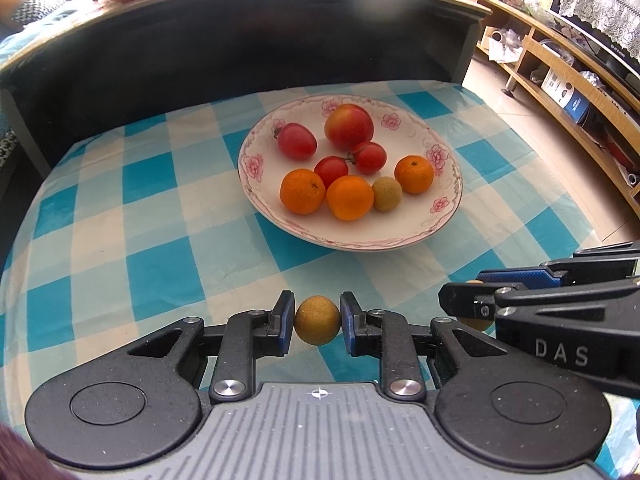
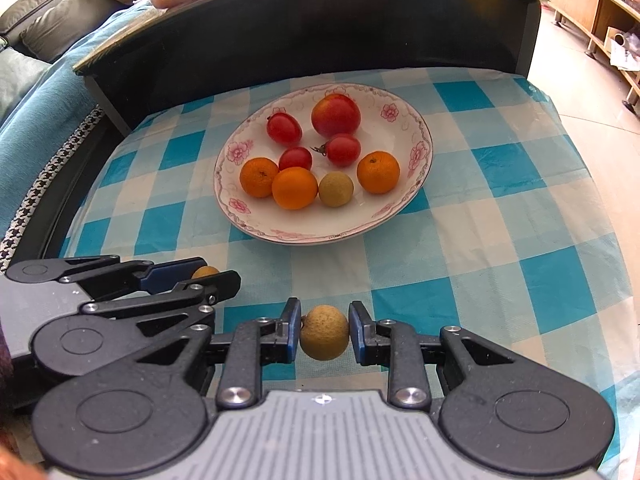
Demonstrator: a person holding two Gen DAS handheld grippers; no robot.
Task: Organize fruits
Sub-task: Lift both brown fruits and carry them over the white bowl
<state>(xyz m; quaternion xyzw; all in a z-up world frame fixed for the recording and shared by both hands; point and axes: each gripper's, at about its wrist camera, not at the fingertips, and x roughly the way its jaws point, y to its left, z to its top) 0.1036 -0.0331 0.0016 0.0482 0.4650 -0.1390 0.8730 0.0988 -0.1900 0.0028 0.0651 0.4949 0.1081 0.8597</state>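
Observation:
My left gripper [image 1: 317, 320] is shut on a small brown longan [image 1: 317, 321], held above the checked cloth in front of the plate. My right gripper [image 2: 324, 338] is shut on another brown longan [image 2: 324, 338], beside the left one. A white flowered plate [image 1: 448, 200] [image 2: 416, 148] holds an apple [image 1: 349, 126], three tomatoes, three oranges and one longan [image 1: 387, 194]. In the left wrist view the right gripper [image 1: 472, 300] comes in from the right. In the right wrist view the left gripper [image 2: 206, 274] shows at the left with its longan [image 2: 205, 271] partly hidden.
The blue and white checked cloth [image 1: 140, 240] covers the low table. A dark raised counter [image 1: 240, 40] stands right behind the plate. A sofa [image 2: 36, 80] lies to the left, wooden shelves [image 1: 560, 80] and floor to the right.

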